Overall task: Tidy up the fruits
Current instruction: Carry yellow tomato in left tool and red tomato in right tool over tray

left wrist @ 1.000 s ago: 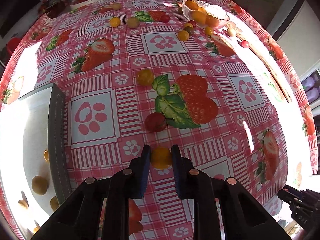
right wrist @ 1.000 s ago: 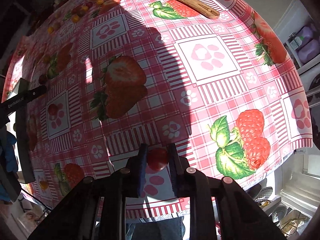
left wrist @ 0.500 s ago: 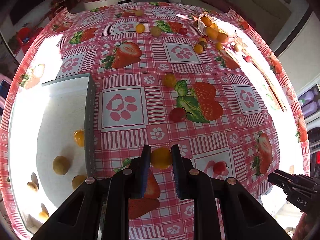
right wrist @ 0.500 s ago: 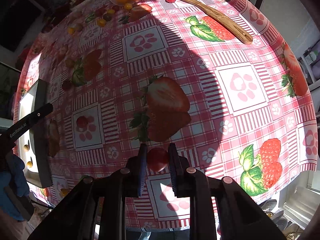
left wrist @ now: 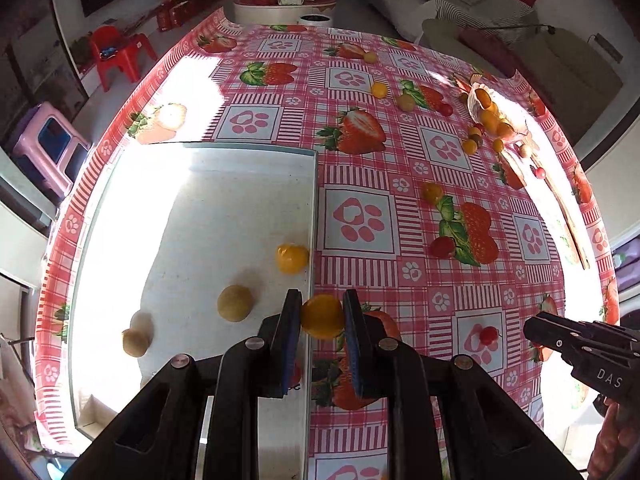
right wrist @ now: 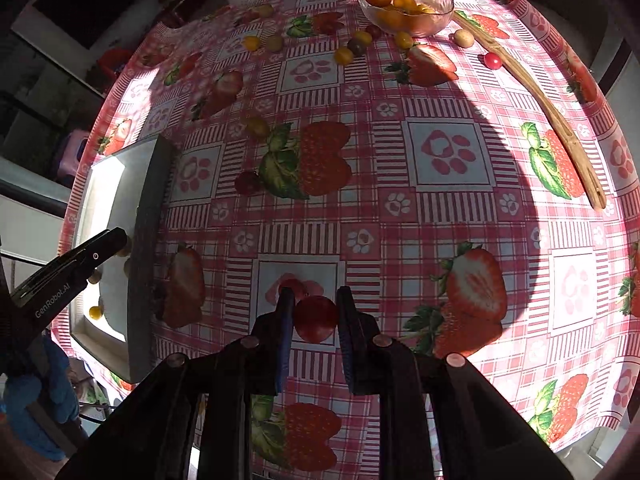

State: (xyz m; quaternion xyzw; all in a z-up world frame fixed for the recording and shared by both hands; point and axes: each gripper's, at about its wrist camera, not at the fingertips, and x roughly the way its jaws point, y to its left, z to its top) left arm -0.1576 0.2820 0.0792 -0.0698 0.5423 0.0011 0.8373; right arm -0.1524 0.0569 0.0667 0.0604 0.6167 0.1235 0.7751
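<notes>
A pink checked tablecloth [left wrist: 360, 168] printed with strawberries and paw prints covers the surface. A long wooden stick [right wrist: 548, 108] lies along its far right side. Beyond stand a red plastic chair [left wrist: 120, 52], a pink stool [left wrist: 52, 148] and a sofa [left wrist: 480, 4].

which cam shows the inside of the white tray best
The left wrist view: it looks down into the white tray, showing its floor and several fruits. The right wrist view shows the tray side-on at far left, mostly its dark wall, interior largely hidden.

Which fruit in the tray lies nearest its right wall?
The bright orange fruit, almost against the tray wall; the duller tan ones lie further left.
</notes>
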